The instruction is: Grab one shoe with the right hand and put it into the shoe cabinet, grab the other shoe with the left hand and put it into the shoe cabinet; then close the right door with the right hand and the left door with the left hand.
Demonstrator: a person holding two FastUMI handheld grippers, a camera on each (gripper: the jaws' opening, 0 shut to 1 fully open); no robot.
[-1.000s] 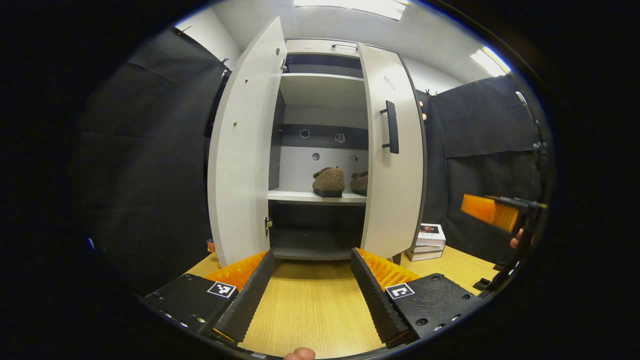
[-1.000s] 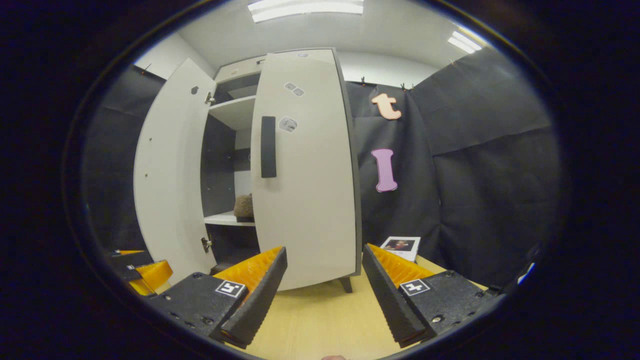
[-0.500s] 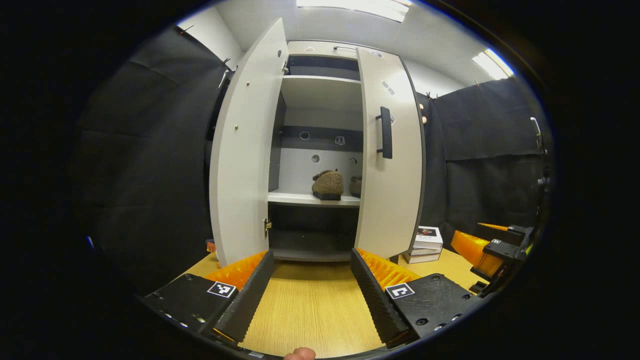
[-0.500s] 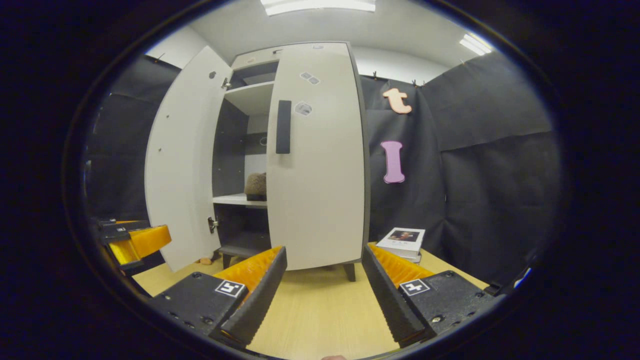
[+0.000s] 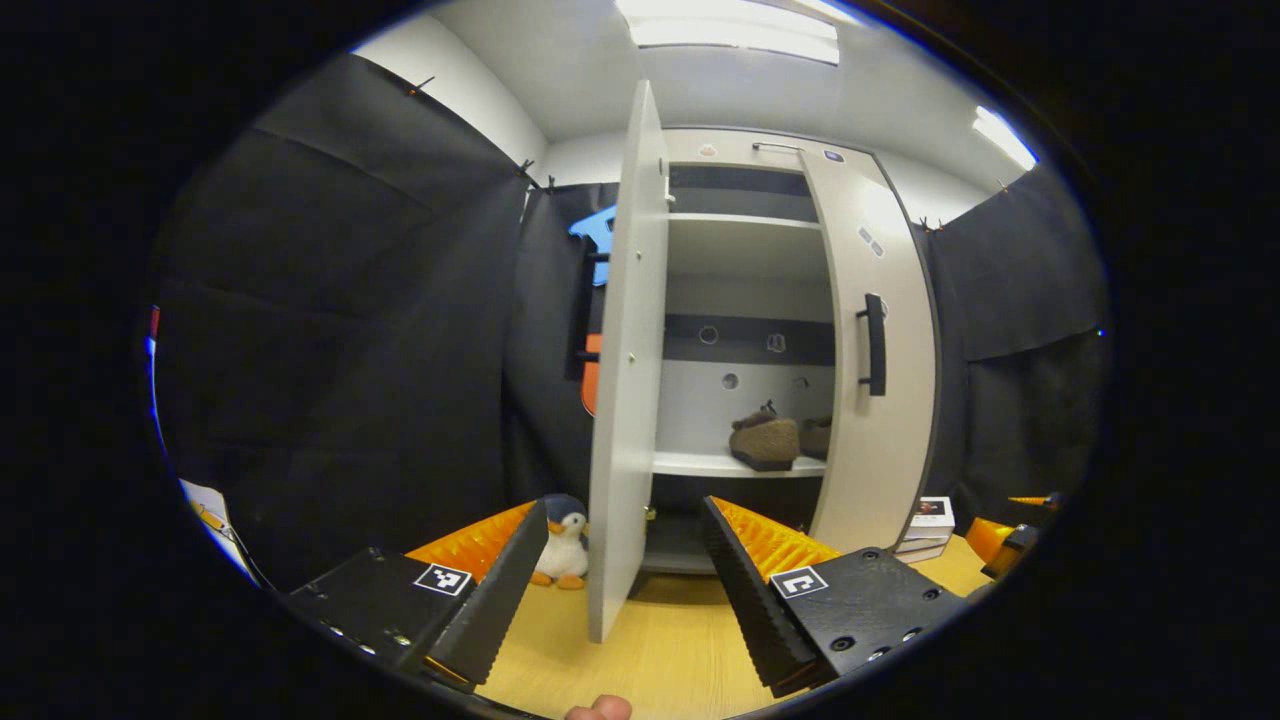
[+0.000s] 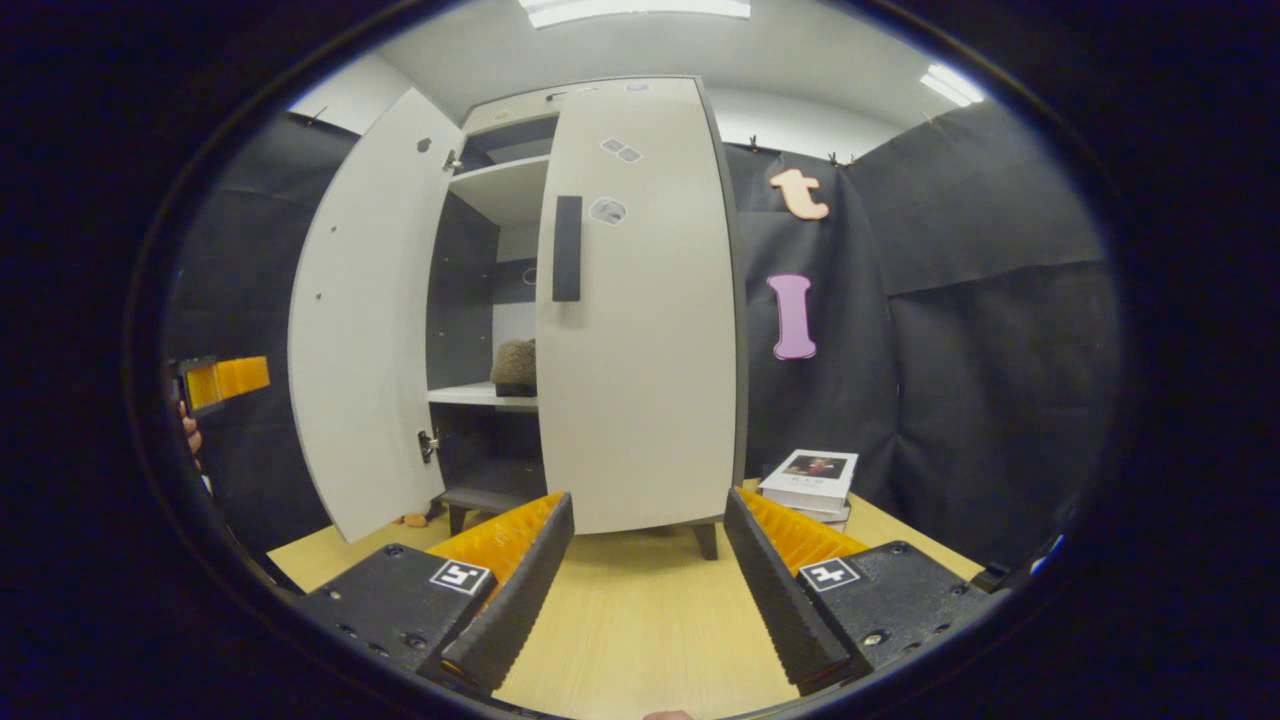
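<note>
On the middle shelf of the tall white wooden shoe cabinet (image 5: 745, 190), two fuzzy brown slipper shoes (image 5: 765, 441) are sitting side by side, so I am thinking the putting-away part is done. I am now getting ready to close the doors.

I am looking at the flat white right door with its black bar handle (image 6: 640, 300), and it is looking almost closed; I cannot tell whether a small gap is left. My right gripper (image 6: 648, 560) is hanging low over the yellow wooden table (image 6: 640, 640), near that door but not touching it, with its fingers spread apart and holding nothing.

I am seeing the plain white left door (image 5: 625, 380) sticking out wide toward me, edge on. My left gripper (image 5: 625, 570) is pointing at its bottom edge, fingers apart and empty, one on each side of the door in the picture. I am guessing that is to line up for a push.

A little toy penguin (image 5: 565, 545) is standing behind the left door, and a stack of books (image 6: 815, 485) is lying right of the cabinet. Neither seems to be blocking the swing.
</note>
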